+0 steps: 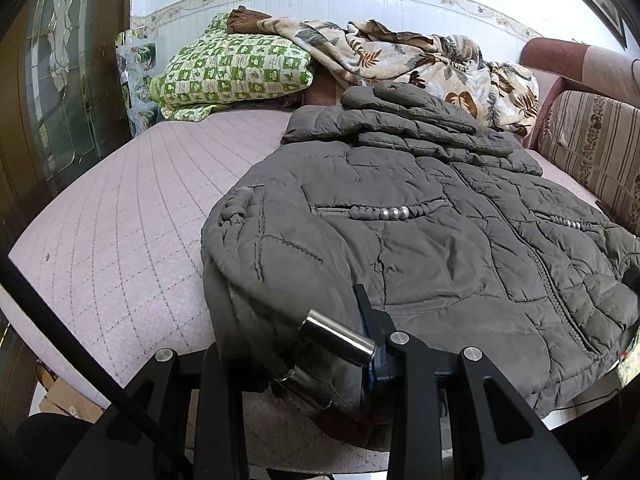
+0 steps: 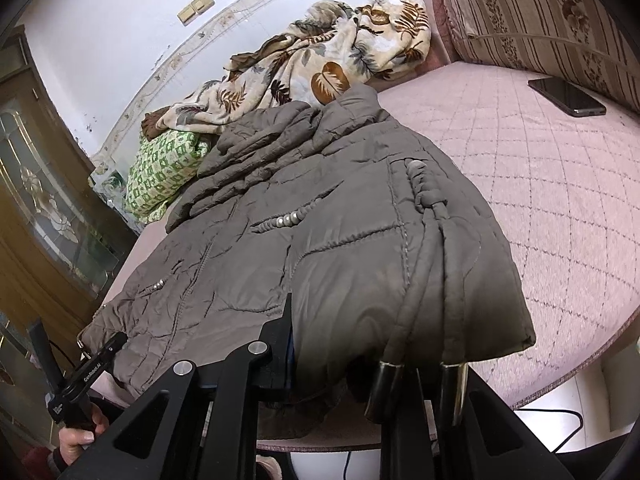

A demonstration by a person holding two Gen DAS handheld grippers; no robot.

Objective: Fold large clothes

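Observation:
A grey quilted puffer jacket (image 1: pixel 420 220) lies front up on a pink quilted mattress (image 1: pixel 132 216), hem toward me, hood away. My left gripper (image 1: pixel 304 344) is shut on the jacket's near left hem corner; drawstring cords with metal tips (image 1: pixel 340 336) hang over it. In the right wrist view the same jacket (image 2: pixel 320 240) fills the middle. My right gripper (image 2: pixel 360 360) is shut on its near right hem corner, with two metal-tipped cords (image 2: pixel 452 384) hanging in front. The left gripper (image 2: pixel 92 372) also shows at the lower left, in a hand.
A green checked pillow (image 1: pixel 232 72) and a leaf-print blanket (image 1: pixel 400 60) are piled at the head of the bed. A striped cushion (image 1: pixel 592 140) lines the right side. A black phone (image 2: pixel 568 98) lies on the mattress. A wooden glass door (image 1: pixel 60 80) stands left.

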